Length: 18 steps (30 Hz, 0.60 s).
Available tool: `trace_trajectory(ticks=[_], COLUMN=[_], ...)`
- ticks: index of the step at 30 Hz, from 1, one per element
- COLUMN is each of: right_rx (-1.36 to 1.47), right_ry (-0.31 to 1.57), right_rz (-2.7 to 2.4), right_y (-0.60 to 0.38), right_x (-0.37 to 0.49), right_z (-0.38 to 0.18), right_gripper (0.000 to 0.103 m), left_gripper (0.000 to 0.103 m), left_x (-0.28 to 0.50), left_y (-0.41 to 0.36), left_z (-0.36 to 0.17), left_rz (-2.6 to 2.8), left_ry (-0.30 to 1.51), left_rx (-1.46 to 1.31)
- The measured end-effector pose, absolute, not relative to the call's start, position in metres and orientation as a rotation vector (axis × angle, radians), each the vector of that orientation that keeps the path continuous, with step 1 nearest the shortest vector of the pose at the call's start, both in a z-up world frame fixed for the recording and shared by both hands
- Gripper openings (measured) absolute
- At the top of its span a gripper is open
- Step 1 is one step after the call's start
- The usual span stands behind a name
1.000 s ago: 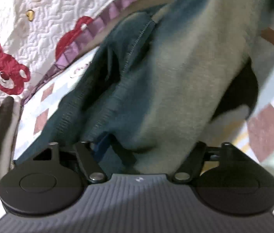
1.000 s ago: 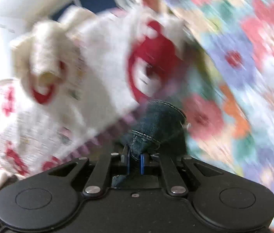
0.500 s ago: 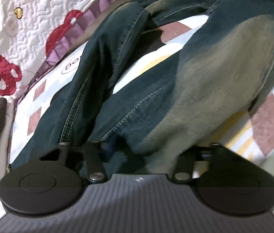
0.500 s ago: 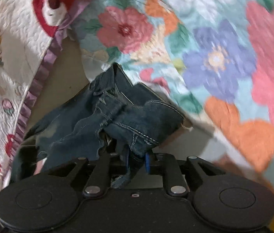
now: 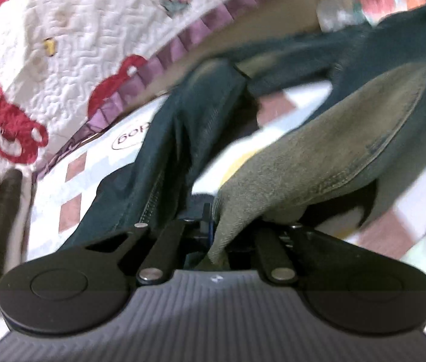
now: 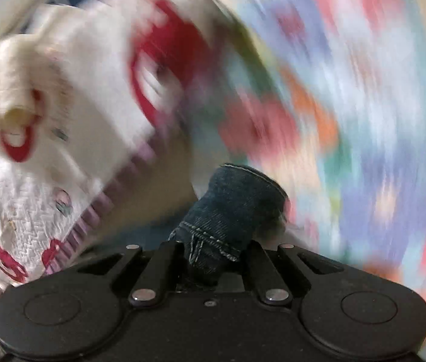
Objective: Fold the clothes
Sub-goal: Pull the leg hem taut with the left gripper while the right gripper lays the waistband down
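On a bed with a checked sheet point(image 5: 74, 181), a pair of dark jeans point(image 5: 182, 138) is stretching between two grippers. The left gripper point(image 5: 213, 226) is pinching a faded, grey-green patch of denim between closed fingers. The right gripper point(image 6: 213, 250) is clamping a bunched, stitched edge of the jeans point(image 6: 237, 199), which is standing up in a thick roll.

The right view is blurring heavily, so that hand seems to be swinging fast. That speed, judged from the blur, could jerk the heavy denim out of either pinch or drag the legs into a twist.

Denim here looks stiff, thick and ribbed at the seams. A white quilt point(image 5: 62, 60) beside it is puffy, stitched in wavy lines, printed with red bears and edged with a purple pleated frill point(image 5: 182, 42).
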State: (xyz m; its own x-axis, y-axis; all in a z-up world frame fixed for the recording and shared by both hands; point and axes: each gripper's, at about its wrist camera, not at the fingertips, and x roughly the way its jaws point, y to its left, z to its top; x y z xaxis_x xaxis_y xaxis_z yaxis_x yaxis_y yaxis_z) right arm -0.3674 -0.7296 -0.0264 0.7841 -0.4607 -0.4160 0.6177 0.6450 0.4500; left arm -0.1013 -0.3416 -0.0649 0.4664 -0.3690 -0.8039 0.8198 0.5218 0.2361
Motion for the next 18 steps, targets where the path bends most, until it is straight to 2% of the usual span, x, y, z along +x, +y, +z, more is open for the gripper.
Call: trace_trajectory(ticks=[4, 9, 11, 13, 15, 18], right_rx=[0.457, 0.817, 0.835, 0.707, 0.613, 0.572], right_ry=[0.223, 0.634, 0.765, 0.816, 0.838, 0.836], right_rz=[-0.757, -0.852, -0.868, -0.881, -0.886, -0.906], right_y=[-0.71, -0.756, -0.757, -0.748, -0.743, -0.741], right_x=[-0.401, -0.417, -0.407, -0.393, -0.388, -0.393], right_z=[0.016, -0.081, -0.101, -0.094, -0.087, -0.083], right_gripper=[0.005, 0.009, 0.016, 0.019, 0.021, 0.024], left_gripper=[0.006, 0.011, 0.013, 0.02, 0.043, 0.046], left_x=[-0.114, -0.117, -0.112, -0.108, -0.103, -0.096], left_y=[-0.344, -0.341, -0.336, -0.332, -0.328, -0.321], left_z=[-0.048, -0.039, -0.041, -0.043, -0.045, -0.047], left_rz=[-0.862, -0.9, -0.902, -0.902, -0.903, -0.903], left_ry=[0.795, 0.856, 0.89, 0.923, 0.957, 1.007], left_rx=[0.646, 0.595, 0.571, 0.546, 0.521, 0.483])
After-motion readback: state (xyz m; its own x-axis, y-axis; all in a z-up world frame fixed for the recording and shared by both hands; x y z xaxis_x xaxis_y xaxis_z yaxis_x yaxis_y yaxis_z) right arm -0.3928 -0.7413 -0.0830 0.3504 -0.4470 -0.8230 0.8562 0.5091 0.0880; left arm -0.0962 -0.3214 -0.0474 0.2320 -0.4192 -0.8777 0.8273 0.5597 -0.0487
